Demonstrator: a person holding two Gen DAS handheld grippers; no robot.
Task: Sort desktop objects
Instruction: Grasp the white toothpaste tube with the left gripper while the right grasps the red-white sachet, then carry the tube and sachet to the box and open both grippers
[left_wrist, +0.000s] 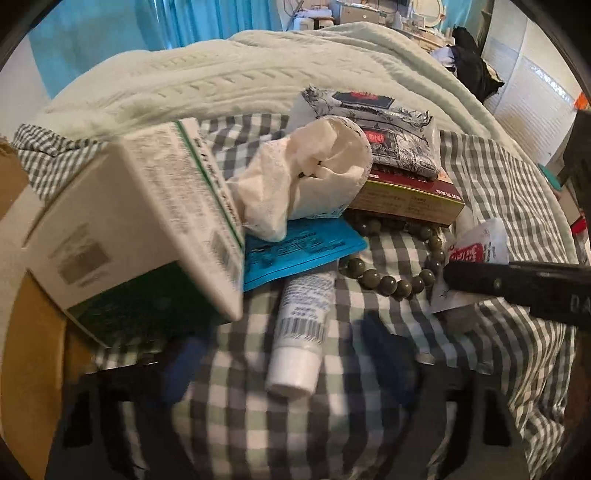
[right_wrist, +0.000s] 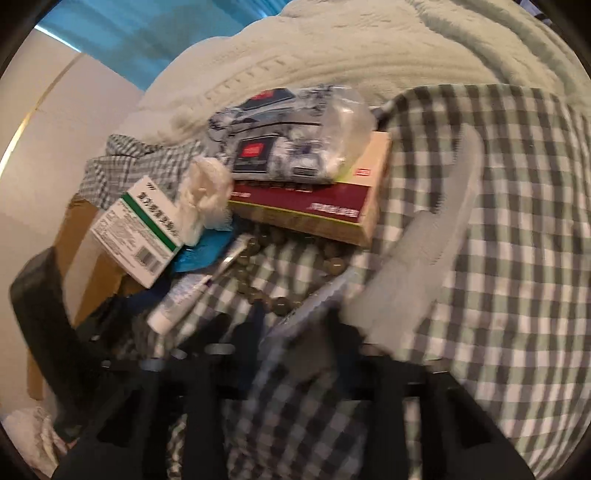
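Note:
On a green-and-white checked cloth lies a pile: a white box with a green stripe, a crumpled tissue, a blue packet, a white tube, a string of olive beads, a red-and-gold box with patterned tissue packs on top. My left gripper is open, its blurred fingers on either side of the tube's cap. My right gripper looks shut on a small white packet; it reaches in from the right in the left wrist view, over the packet.
A pale green knitted blanket is bunched behind the pile. A brown cardboard box stands at the left edge. Blue curtains hang behind. The checked cloth to the right is bare.

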